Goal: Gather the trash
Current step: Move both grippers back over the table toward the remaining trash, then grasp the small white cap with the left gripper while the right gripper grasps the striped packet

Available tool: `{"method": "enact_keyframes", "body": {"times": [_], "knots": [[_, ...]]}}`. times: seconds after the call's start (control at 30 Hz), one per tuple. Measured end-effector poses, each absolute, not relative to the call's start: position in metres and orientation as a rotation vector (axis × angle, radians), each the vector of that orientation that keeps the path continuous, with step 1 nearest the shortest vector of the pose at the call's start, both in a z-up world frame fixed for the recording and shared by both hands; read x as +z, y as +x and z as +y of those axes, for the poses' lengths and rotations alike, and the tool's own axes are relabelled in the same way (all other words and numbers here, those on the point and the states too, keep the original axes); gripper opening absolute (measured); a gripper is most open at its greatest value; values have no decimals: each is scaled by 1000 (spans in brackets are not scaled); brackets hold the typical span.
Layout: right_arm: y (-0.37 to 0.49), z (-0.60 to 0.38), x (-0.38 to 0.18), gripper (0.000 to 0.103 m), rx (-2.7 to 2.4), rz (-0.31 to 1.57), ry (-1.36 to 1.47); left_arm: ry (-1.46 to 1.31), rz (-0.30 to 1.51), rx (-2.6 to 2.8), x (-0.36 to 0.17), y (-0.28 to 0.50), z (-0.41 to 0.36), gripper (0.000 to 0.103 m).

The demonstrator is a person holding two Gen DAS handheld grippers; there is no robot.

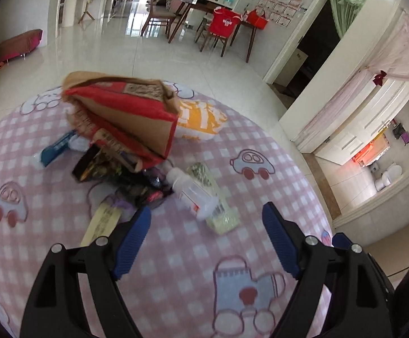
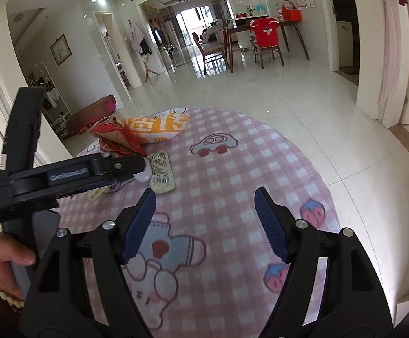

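Observation:
A red and brown paper bag lies tipped on the pink checked mat, with trash spilled before it: a clear plastic bottle, a pale green wrapper, dark snack wrappers, a blue wrapper, a yellow packet and an orange and white bag. My left gripper is open and empty just short of the bottle. My right gripper is open and empty above the mat, right of the pile. The paper bag and green wrapper show there, partly behind the left gripper's body.
The round mat lies on a glossy tiled floor. A dining table with chairs stands far back. A low brown bench is at the far left. A doorway and pink curtain are at the right.

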State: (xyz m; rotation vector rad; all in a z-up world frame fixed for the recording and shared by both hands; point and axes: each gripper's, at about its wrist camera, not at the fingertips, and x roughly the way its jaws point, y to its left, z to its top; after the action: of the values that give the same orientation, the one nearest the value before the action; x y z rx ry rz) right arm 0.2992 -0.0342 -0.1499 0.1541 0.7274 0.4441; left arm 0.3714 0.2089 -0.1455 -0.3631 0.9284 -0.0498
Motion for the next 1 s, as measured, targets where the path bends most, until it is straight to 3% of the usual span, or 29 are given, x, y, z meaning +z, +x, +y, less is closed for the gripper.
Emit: {"method": "enact_keyframes", "body": {"times": [0.17,0.23,0.4,0.47,0.8,1.0], "knots": [[315,-33,-157,71,449,753,152,-322,928,-22,-150,391,200,77],[317,-31,-160,71,453,763,156,-298,956,-12,-155,395,197,45],[317,-28,-162,71,456,774,156,-302,978,-11,-166,392,202,38],[317,-28,-161,71,456,775,158,-316,975,-19,-165,390,205,30],[322,10,-158,71,502,794,76,-325,882,-64,-143,333,224,26],[341,52,-171,63,546,855,-17,-318,866,-36,-144,308,248,25]]}}
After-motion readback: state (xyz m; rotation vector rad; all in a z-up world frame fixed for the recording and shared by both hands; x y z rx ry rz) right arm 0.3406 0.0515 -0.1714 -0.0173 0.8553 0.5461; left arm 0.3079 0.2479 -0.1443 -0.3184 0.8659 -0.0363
